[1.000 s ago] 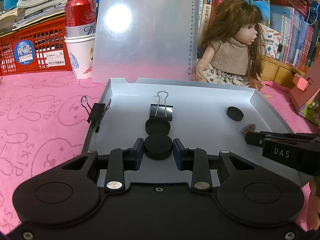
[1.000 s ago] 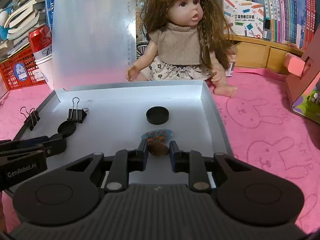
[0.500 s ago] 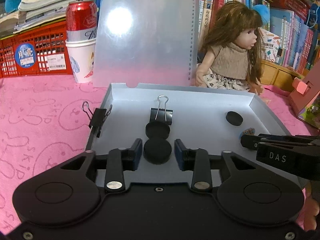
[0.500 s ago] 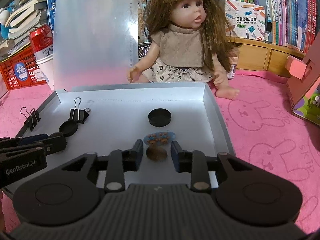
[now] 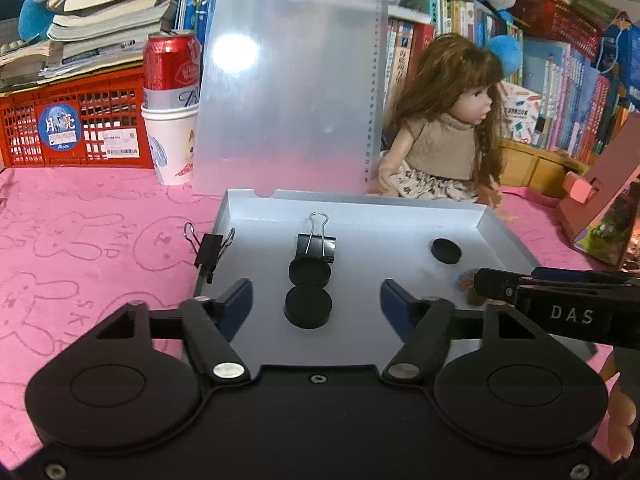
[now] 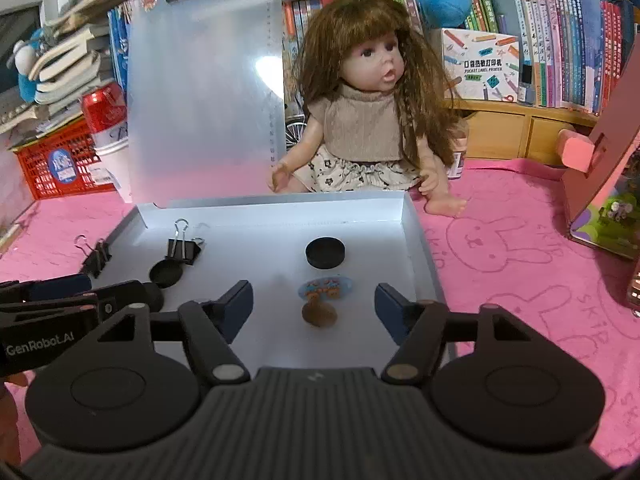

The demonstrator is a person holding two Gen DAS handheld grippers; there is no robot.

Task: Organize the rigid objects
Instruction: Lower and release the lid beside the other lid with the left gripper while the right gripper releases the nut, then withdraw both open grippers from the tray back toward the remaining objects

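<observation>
Both grippers spread over the white tray, nothing held.

My left gripper (image 5: 316,300) has just been opening; its fingers (image 5: 236,300) stand apart, clear of the black puck (image 5: 308,306) that lies on the tray (image 5: 400,256) floor between them. A second black puck (image 5: 310,271) sits just behind it, touching a black binder clip (image 5: 316,246); another binder clip (image 5: 210,246) grips the tray's left wall. My right gripper (image 6: 314,300) has also just been opening, fingers apart, a brown disc (image 6: 319,314) lying loose between them, a blue patterned sticker (image 6: 326,286) just beyond, a third black puck (image 6: 325,253) farther back. The tray rests on the pink worktop (image 5: 80,240); a doll (image 6: 368,120) sits behind it.
</observation>
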